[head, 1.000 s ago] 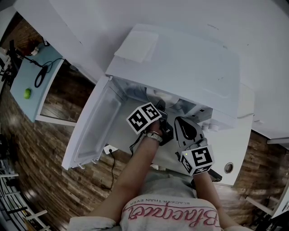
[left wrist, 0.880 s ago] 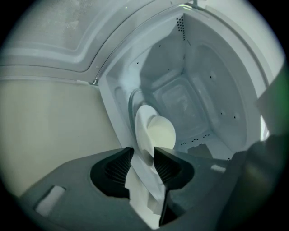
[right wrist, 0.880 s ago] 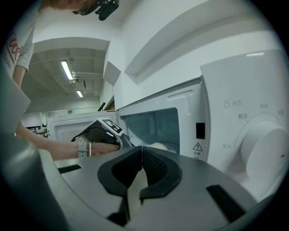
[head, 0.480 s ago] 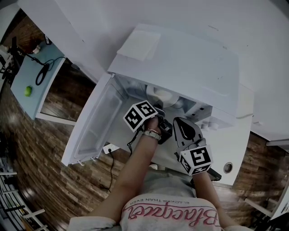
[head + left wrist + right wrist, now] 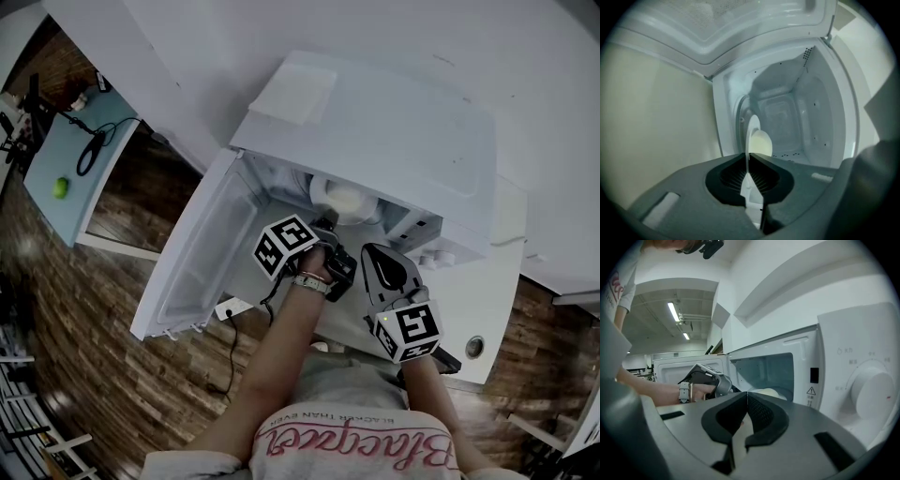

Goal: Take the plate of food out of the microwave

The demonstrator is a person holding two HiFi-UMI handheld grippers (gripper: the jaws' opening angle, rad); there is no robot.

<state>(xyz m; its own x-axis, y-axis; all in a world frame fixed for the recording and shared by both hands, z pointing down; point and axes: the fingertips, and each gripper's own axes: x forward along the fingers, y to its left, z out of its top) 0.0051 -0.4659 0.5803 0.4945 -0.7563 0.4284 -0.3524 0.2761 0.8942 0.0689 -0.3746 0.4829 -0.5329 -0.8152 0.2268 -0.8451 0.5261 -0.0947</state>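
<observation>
The white microwave [image 5: 394, 122] stands with its door [image 5: 192, 258] swung open to the left. Inside, at the cavity mouth, sits a white plate [image 5: 323, 187] with a pale rounded food [image 5: 345, 200] on it. My left gripper [image 5: 328, 223] reaches into the opening. In the left gripper view its jaws have just been closing, and the plate's thin rim [image 5: 749, 140] is pinched between them, with the food [image 5: 761, 143] just beyond. My right gripper [image 5: 373, 251] hangs in front of the control panel, shut and empty [image 5: 747, 393]. From there I see the left gripper [image 5: 710, 380] at the cavity.
A folded white sheet [image 5: 292, 94] lies on top of the microwave. The control knob [image 5: 869, 385] is to the right of the cavity. A black cable [image 5: 234, 347] hangs below the door. A blue table [image 5: 42, 178] with a green object [image 5: 61, 187] stands far left.
The left gripper has rolled and its cube has shifted slightly left. The plate with food shows more plainly at the cavity mouth. The right gripper has stayed put.
</observation>
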